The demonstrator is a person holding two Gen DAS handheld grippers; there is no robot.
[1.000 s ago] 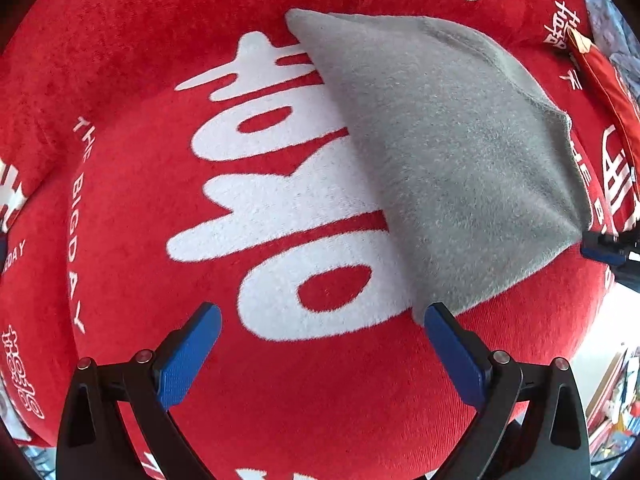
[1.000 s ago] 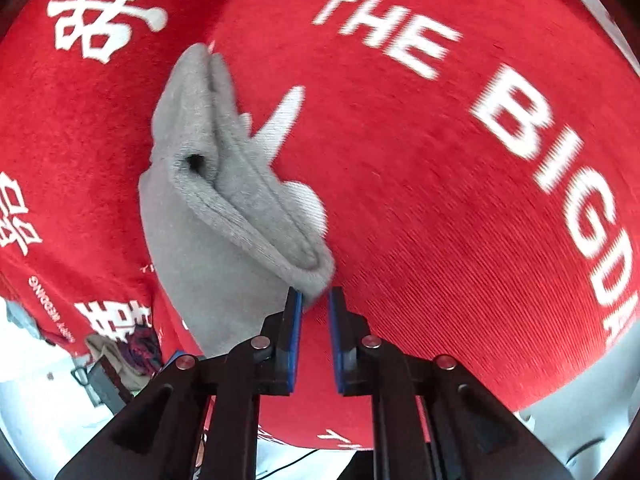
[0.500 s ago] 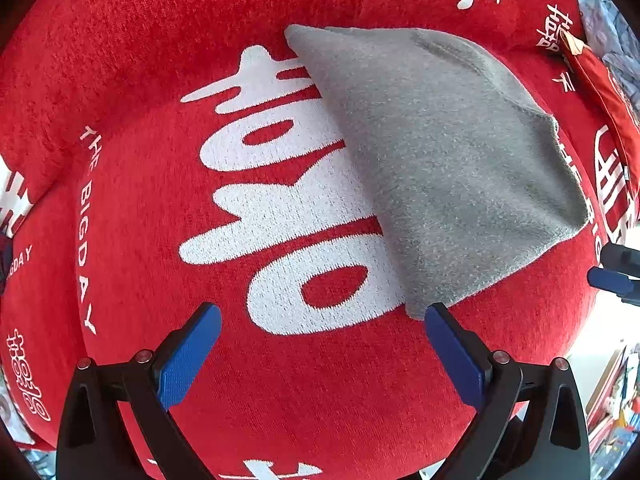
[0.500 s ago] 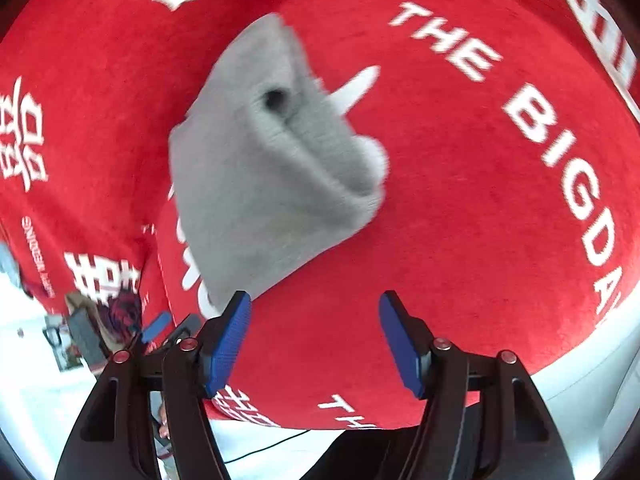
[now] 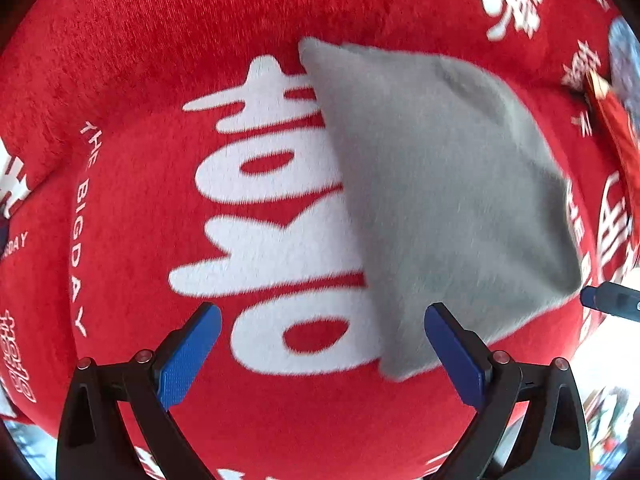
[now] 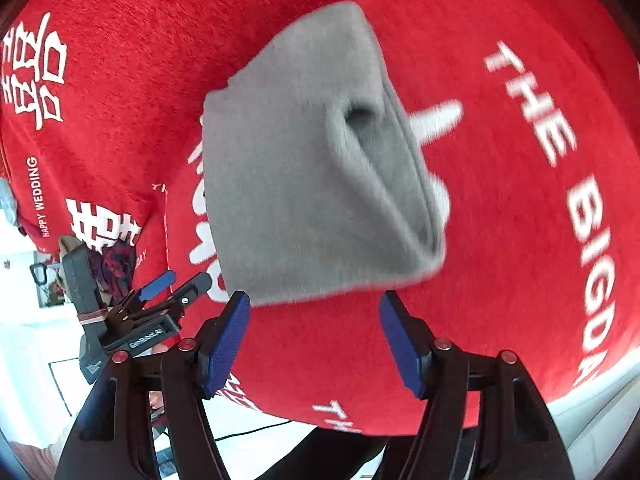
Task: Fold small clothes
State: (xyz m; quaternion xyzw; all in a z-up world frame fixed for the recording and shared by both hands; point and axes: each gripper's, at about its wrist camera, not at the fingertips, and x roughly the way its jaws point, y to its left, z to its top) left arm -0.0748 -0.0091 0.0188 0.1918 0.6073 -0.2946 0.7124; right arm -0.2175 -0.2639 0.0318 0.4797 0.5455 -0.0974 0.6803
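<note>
Red blanket (image 5: 132,208) under both views. Left gripper (image 5: 320,354): my jaws wide apart, empty, the folded grey cloth (image 5: 440,200) lying just ahead. Right gripper (image 6: 316,336): jaws now parted and empty, having let go of the cloth's corner a second ago; I judge this fold laid.

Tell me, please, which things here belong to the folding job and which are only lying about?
For the job:
- gray cloth, folded, lying free
- left gripper, open
- right gripper, open
- red blanket it lies on

Lying about:
- red item at the blanket's far edge
- clutter past the blanket's edge
</note>
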